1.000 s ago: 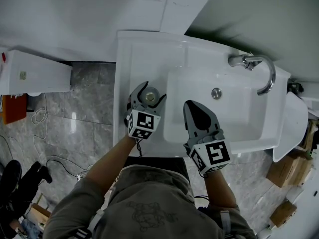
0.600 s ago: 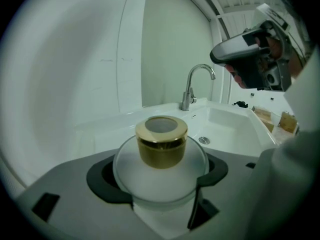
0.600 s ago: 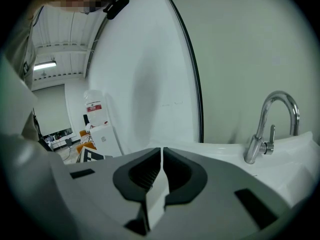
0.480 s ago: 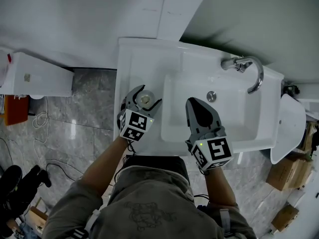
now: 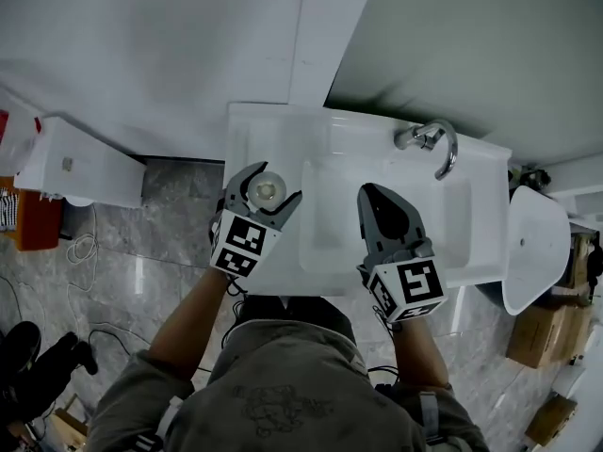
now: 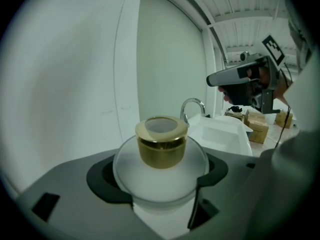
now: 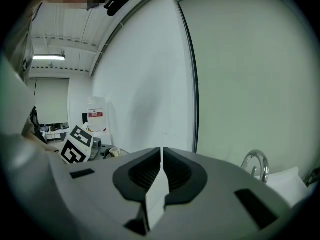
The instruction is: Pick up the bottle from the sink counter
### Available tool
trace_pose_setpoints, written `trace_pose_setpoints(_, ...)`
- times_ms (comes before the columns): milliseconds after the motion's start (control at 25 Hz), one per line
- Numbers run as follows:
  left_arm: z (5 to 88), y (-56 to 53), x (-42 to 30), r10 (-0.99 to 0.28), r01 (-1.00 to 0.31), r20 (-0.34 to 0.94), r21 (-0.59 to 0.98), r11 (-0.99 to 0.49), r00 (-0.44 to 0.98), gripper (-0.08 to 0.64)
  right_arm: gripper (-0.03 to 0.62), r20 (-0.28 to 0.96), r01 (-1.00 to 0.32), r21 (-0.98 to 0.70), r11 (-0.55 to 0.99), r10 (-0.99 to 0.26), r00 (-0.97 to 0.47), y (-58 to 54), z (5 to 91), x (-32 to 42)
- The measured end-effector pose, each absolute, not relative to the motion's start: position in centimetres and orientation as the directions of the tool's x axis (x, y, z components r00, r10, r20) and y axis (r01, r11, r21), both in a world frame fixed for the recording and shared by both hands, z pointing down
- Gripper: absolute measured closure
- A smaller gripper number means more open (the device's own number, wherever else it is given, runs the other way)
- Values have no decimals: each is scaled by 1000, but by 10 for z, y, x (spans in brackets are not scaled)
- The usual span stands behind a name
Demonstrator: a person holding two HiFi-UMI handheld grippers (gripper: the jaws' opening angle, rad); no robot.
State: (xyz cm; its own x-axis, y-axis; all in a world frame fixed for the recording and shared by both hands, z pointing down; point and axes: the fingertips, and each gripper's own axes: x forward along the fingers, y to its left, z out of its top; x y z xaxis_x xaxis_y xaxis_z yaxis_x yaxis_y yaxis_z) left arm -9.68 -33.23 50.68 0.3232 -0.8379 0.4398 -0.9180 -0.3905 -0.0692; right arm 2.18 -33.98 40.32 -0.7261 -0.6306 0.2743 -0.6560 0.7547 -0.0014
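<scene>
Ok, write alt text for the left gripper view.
A round frosted bottle with a gold cap sits clamped in the jaws of the left gripper. Behind it are a white sink and chrome faucet, with the right gripper at upper right.

A white panelled wall (image 5: 188, 45) stood ahead of the left gripper (image 5: 268, 185); a pale green flat panel (image 5: 490, 55) stood ahead of the right gripper (image 5: 369, 194). Grey marbled floor tiles (image 5: 170, 205) and a white rectangular cabinet (image 5: 80, 163) lay to the left gripper's left. Brown cardboard boxes (image 5: 537, 332) sat right of the right gripper. A ceiling strip light (image 7: 48, 57) glowed high to its left.
</scene>
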Motion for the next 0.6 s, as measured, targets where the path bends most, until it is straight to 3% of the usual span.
trace_pose_setpoints(600, 340, -304, -74, -867, -877, 265, -122, -465, 423, 215, 557, 53, -683, 103, 723, -689, -722, -299, 264, 62)
